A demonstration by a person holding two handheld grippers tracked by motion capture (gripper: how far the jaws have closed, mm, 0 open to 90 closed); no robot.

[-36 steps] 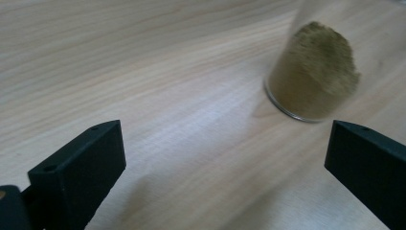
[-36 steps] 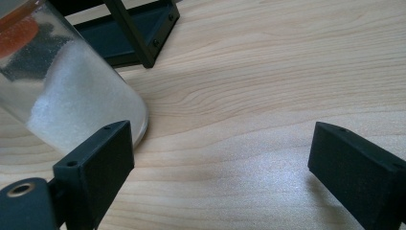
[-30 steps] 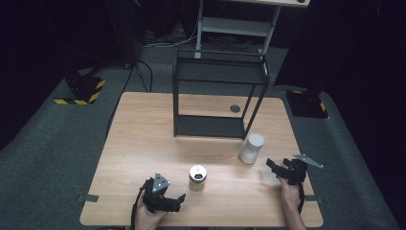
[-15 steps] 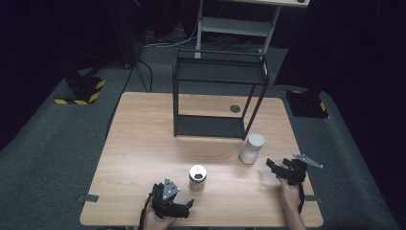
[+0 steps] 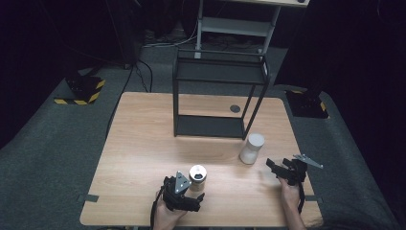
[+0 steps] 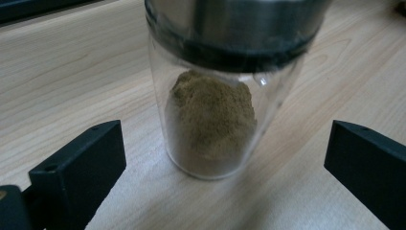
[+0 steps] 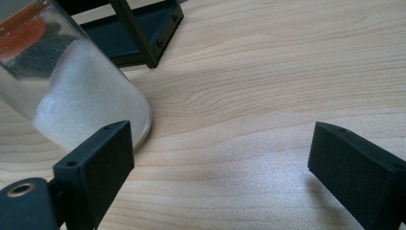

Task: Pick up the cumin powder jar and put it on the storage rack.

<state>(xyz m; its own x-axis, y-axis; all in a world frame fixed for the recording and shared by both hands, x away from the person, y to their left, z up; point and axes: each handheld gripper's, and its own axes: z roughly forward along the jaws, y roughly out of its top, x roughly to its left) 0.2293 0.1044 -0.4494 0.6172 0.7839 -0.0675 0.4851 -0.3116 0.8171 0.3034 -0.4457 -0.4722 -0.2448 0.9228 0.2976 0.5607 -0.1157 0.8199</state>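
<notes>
we have the left gripper [image 5: 184, 194] at the near edge of the surface [image 5: 143, 143], its jaws standing wide apart on either side of the spice jar [image 5: 197, 176], which sits upright just ahead of it. neither jaw touches the glass yet. to take the jar well, we judge that we should ease forward until the glass body sits squarely between the jaws, keep them level and below the metal cap, then close slowly so the round wall does not slip or tip. the jar looks light and narrow, so a push from one jaw alone could knock it over.

the left gripper view tells us what the high view cannot: the spice jar [image 6: 215, 110] is clear glass, partly filled with a brownish-green powder heaped against one side, under a steel cap with a dark band. from above we see little more than the cap's round top.

further right, the right gripper [image 5: 280, 168] rests low with its jaws also spread and holding nothing. just beyond it stands the salt jar [image 5: 252, 148]. the right gripper view shows the salt jar [image 7: 72, 91] off to the left of the jaws, not between them, with white grains inside and something orange near its top.

farthest off, the black rack [image 5: 218, 96] stands at the middle of the surface, its shelves bare.
</notes>
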